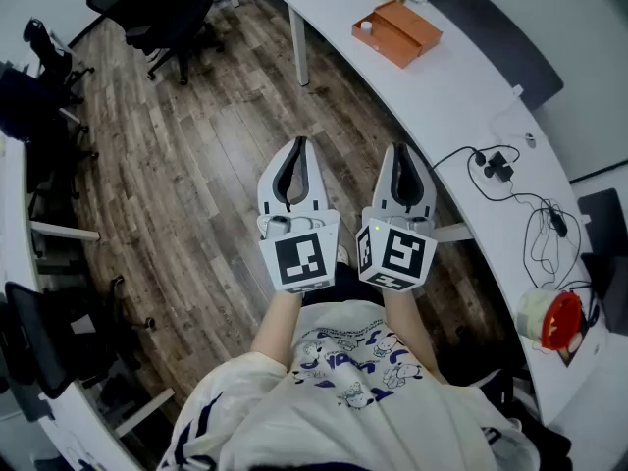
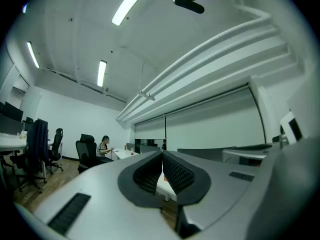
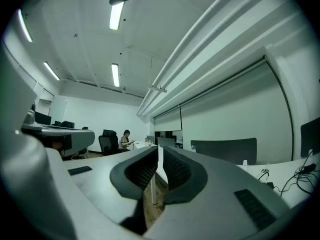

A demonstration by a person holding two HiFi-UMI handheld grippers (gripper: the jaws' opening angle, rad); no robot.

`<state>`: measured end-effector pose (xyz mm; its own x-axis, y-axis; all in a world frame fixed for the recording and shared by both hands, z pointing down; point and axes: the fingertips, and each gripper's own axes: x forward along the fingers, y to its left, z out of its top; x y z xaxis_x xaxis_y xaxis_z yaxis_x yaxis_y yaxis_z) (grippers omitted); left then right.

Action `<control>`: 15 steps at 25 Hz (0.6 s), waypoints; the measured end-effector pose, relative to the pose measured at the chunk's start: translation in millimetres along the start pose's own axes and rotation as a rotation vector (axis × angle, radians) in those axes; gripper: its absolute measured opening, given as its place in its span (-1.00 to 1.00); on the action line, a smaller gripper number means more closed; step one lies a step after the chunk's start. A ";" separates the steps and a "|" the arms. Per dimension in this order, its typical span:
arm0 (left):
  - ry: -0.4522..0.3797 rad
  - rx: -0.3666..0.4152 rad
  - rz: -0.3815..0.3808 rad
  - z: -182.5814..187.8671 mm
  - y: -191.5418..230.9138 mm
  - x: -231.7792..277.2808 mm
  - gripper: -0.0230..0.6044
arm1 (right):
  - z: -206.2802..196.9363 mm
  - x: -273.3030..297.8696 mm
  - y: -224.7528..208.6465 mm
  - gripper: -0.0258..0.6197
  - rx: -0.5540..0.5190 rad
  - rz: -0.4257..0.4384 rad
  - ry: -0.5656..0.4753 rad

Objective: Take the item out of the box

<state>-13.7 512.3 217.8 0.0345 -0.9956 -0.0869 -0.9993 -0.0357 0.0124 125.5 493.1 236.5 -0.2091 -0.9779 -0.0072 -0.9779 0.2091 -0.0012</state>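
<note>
Left forearm (image 1: 278,319) and right forearm (image 1: 404,314), both bare, reach forward from the torso, side by side and near parallel.

Left gripper (image 1: 297,145), white shell with black ribbed pads: jaws meet at the tips, nothing between them.

Right gripper (image 1: 400,149), same build, just beside the left and not touching: jaws closed, empty.

A black-and-white marker cube (image 1: 299,259) sits at each gripper's rear, over the wrist.
</note>
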 end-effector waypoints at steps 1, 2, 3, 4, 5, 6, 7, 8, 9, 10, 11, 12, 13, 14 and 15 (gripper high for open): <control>0.006 0.010 -0.003 -1.4 -0.5 1.5 -0.87 | -0.3 1.4 -0.8 -0.75 0.000 0.000 0.000; 0.010 0.017 -0.005 -2.6 -0.9 3.0 -0.87 | -0.7 2.9 -1.5 -0.76 0.001 -0.001 0.001; 0.012 0.017 -0.006 -3.3 -1.3 4.7 -0.87 | -1.2 4.5 -2.2 -0.76 0.001 -0.001 0.002; 0.010 0.009 -0.005 -3.3 -1.6 6.6 -0.87 | -1.7 6.1 -2.7 -0.76 0.002 -0.001 0.003; 0.007 0.000 -0.003 -3.3 -1.7 8.5 -0.87 | -2.5 7.8 -3.1 -0.76 0.003 -0.001 0.005; 0.005 -0.006 -0.002 -3.7 -1.8 10.3 -0.87 | -3.4 9.4 -3.4 -0.76 0.005 0.000 0.006; 0.005 -0.008 -0.001 -4.5 -1.8 11.9 -0.87 | -4.5 10.9 -3.7 -0.76 0.007 0.002 0.008; 0.006 -0.009 0.000 -5.4 -2.0 13.4 -0.87 | -5.5 12.3 -4.2 -0.76 0.009 0.003 0.010; 0.007 -0.009 0.001 -6.3 -2.5 15.0 -0.87 | -6.3 13.8 -4.9 -0.76 0.012 0.004 0.011; 0.008 -0.009 0.002 -7.3 -3.2 16.7 -0.87 | -7.0 15.5 -6.1 -0.76 0.014 0.005 0.013; 0.011 -0.008 0.001 -8.2 -4.1 18.7 -0.87 | -7.6 17.5 -7.3 -0.76 0.016 0.006 0.015; 0.014 -0.005 0.000 -9.0 -4.9 21.0 -0.87 | -8.1 20.1 -8.5 -0.76 0.018 0.007 0.017; 0.018 -0.001 -0.002 -9.7 -5.5 23.7 -0.87 | -8.6 23.1 -9.5 -0.76 0.022 0.009 0.018; 0.021 0.001 -0.002 -10.5 -5.8 26.8 -0.87 | -9.1 26.6 -10.4 -0.76 0.026 0.012 0.018; 0.021 -0.002 0.000 -11.5 -6.0 30.3 -0.87 | -9.9 30.4 -11.5 -0.75 0.032 0.014 0.019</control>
<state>-6.5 481.3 226.5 0.0349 -0.9972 -0.0661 -0.9993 -0.0359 0.0140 130.3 460.9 246.2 -0.2233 -0.9747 0.0111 -0.9743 0.2229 -0.0332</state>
